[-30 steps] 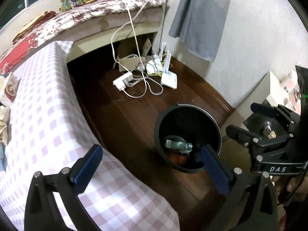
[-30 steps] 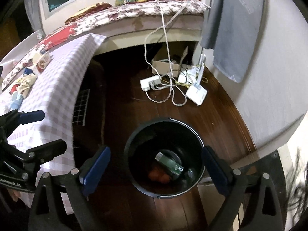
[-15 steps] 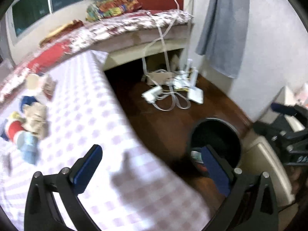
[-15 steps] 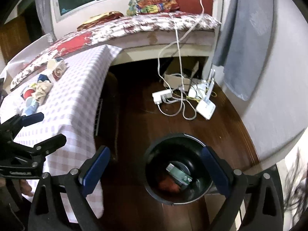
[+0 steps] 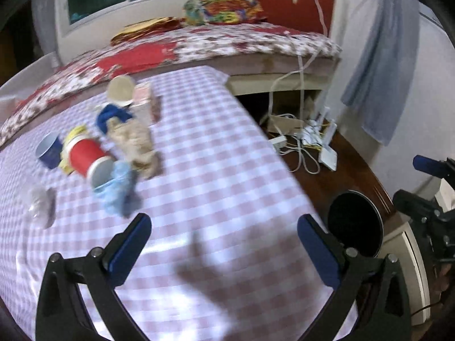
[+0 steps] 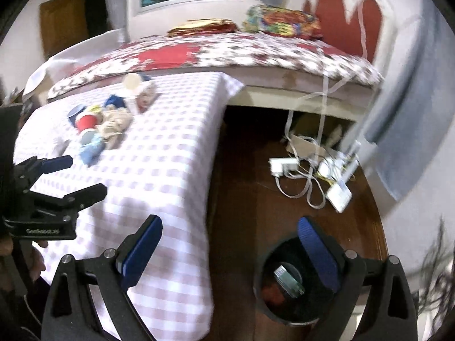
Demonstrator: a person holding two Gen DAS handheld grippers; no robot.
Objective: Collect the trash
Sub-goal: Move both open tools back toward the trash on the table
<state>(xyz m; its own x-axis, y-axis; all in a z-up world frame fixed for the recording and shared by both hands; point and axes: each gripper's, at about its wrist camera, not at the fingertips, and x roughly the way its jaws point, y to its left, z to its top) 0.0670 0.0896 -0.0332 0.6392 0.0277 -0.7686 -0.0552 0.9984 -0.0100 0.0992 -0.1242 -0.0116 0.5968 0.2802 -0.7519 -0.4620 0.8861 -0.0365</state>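
Both the left hand-held gripper and the right hand-held gripper gape wide and empty. The trash pile of cups and crumpled paper lies on the checked counter. The black bin stands on the floor beside it, holding scraps.

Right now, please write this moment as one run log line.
left tool: open, empty | right tool: open, empty | trash pile: on checkered table | bin: on floor, holds trash
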